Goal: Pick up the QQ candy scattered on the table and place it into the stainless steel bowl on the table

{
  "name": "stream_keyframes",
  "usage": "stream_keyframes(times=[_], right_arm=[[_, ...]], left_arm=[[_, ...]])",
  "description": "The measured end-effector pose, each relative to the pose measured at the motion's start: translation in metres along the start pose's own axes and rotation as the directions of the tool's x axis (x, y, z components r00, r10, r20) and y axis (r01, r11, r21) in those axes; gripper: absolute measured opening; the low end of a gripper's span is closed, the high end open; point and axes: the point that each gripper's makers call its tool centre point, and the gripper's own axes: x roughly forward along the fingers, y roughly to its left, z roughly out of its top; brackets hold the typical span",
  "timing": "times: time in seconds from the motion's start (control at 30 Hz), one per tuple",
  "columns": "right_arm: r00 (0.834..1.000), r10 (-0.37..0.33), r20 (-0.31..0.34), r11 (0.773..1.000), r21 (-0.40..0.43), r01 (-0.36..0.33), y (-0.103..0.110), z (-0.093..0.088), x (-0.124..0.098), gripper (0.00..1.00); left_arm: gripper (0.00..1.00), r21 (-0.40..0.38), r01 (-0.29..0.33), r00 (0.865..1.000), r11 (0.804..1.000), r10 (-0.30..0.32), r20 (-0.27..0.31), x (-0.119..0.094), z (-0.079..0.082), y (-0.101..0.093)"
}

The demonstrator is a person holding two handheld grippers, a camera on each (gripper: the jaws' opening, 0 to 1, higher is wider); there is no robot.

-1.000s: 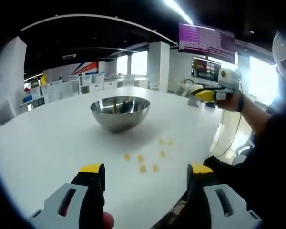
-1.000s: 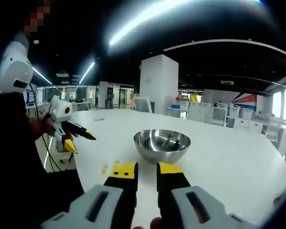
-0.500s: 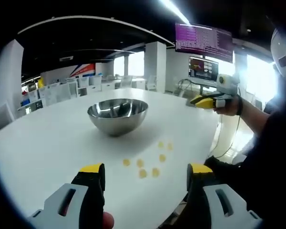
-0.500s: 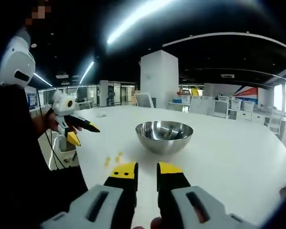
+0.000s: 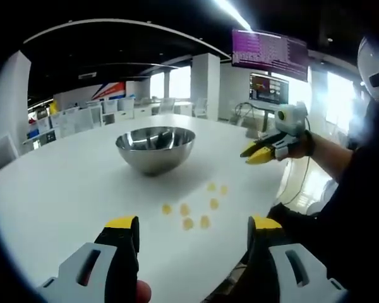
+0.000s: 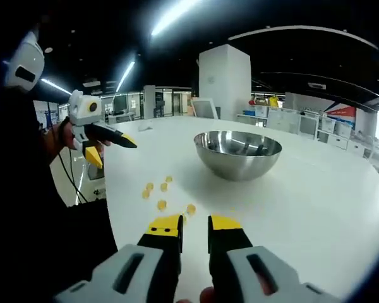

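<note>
Candy: QQ candy (image 5: 196, 211), six yellow pieces, loose on the white table (image 5: 63, 189), between bowl and near edge; none picked up.
Bowl: stainless steel bowl (image 5: 155, 148) upright, just beyond the candy; contents unreadable under glare.
Change: right gripper (image 6: 194, 222) has dropped lower and closer, candy now just ahead of its tips; pick seems imminent.
Right jaws: nearly pressed together, pinching nothing.
Left gripper (image 5: 192, 222): jaws spread wide, empty.
Unclear: candies too small to detail.
</note>
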Motion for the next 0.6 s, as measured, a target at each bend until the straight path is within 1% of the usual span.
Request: stream_keyframes(times=[0.17,0.3,0.6], right_arm=[[0.999,0.035,-0.037,0.999,-0.005,-0.036,0.009,-0.008,0.02,0.16],[0.996,0.059,-0.061,0.998,-0.006,-0.06,0.017,-0.014,0.032,0.16],[0.992,0.093,-0.089,0.995,-0.011,-0.095,0.026,-0.021,0.049,0.16]], left_arm=[[0.7,0.001,-0.003,1.0,1.0,0.003,0.003,-0.002,0.001,-0.001],[0.7,0.0,-0.008,1.0,1.0,0.008,0.005,-0.003,0.002,-0.001],[0.7,-0.002,-0.021,1.0,1.0,0.021,0.001,-0.006,0.002,-0.001]])
